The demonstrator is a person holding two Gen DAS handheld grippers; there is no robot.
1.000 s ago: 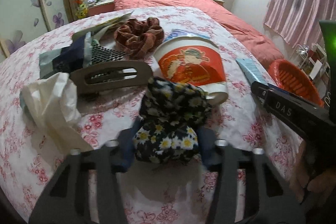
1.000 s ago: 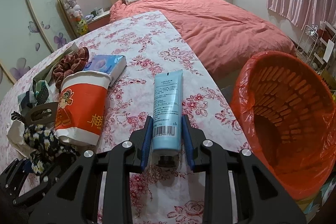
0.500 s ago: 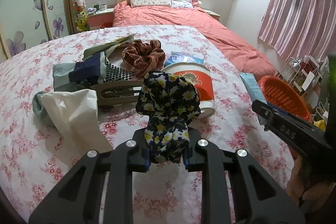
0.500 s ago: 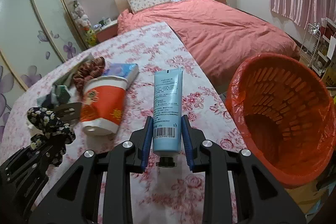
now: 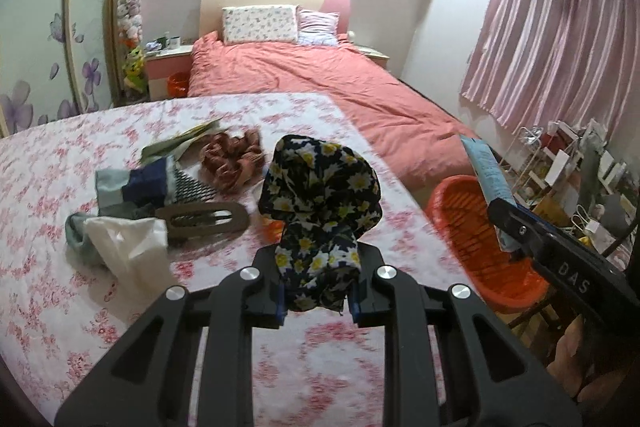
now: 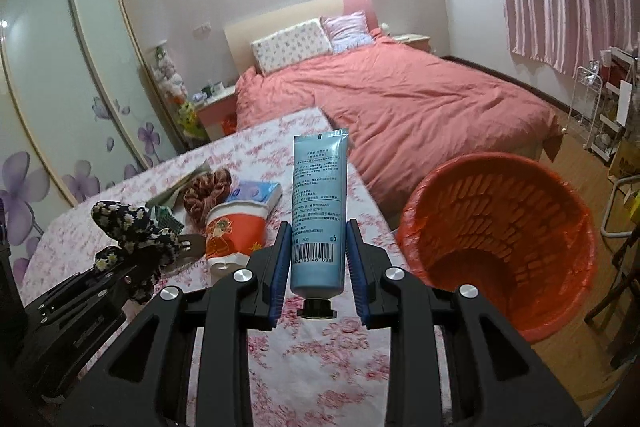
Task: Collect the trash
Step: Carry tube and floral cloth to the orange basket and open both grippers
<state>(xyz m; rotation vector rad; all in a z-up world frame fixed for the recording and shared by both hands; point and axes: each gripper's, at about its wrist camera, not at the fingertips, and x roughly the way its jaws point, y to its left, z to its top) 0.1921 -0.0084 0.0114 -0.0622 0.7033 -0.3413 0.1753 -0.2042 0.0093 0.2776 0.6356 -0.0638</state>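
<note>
Left wrist view: the left tongs (image 5: pixel 318 301) are clamped on a daisy-print cloth (image 5: pixel 320 195), lifted off the tabletop (image 5: pixel 48 187); plastic bag (image 5: pixel 128 251), hair clip (image 5: pixel 202 219) and brown scrunchie (image 5: pixel 232 159) lie beyond, uncollected.

Right wrist view: the right tongs (image 6: pixel 318 267) grip a blue tube (image 6: pixel 319 211), the orange bin (image 6: pixel 500 243) just to their right, apparently empty; a paper cup (image 6: pixel 234 231) remains to their left.

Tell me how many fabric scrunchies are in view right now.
2. The dark daisy-print scrunchie is clamped in the left gripper, lifted off the table. The reddish-brown scrunchie lies on the floral tablecloth behind it. Others could hide under the clutter.
</note>
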